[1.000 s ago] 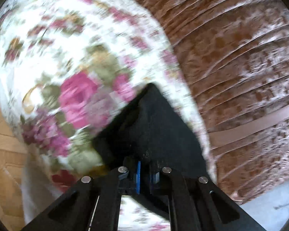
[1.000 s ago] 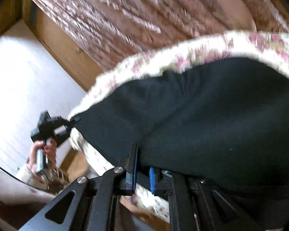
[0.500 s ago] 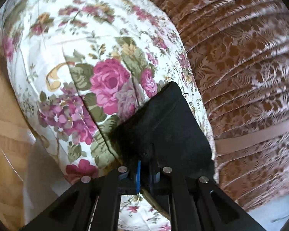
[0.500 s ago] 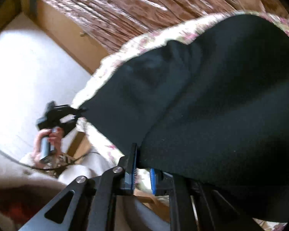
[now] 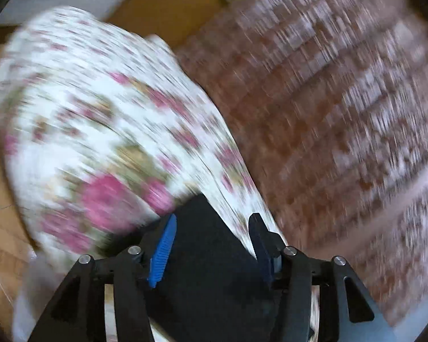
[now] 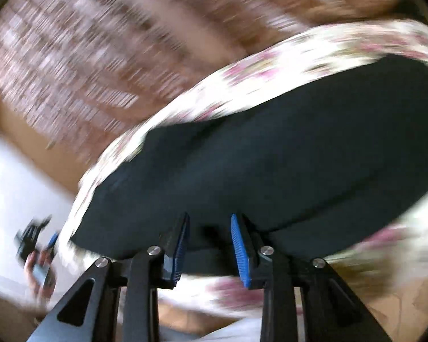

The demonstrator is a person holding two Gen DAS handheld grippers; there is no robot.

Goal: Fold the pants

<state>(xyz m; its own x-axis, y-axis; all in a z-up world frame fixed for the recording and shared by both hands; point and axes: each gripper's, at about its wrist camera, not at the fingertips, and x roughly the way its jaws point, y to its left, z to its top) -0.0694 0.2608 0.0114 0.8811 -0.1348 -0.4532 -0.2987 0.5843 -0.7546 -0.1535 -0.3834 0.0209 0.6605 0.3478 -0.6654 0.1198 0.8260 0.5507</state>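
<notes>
The black pants [image 6: 271, 165] lie spread on a white floral cloth [image 6: 271, 65]. In the left wrist view a corner of the pants [image 5: 211, 256] lies between my open fingers. My left gripper [image 5: 214, 222] is open, its jaws wide apart, with the blue pad [image 5: 162, 250] on the left. My right gripper [image 6: 209, 222] is open too, its jaws apart over the near edge of the pants. The left gripper also shows far left in the right wrist view [image 6: 34, 239], held by a hand. Both views are motion-blurred.
The floral cloth [image 5: 100, 131] covers a rounded surface. A brown patterned bedspread [image 5: 342, 114] lies beyond it, also in the right wrist view [image 6: 100, 42]. Wooden floor [image 5: 0, 242] shows at left, a wooden frame [image 5: 162, 8] at the back.
Both grippers were shut on the pants and have opened, letting the fabric go. The pants have come down flat on the floral cloth. Both cameras are moving fast.
</notes>
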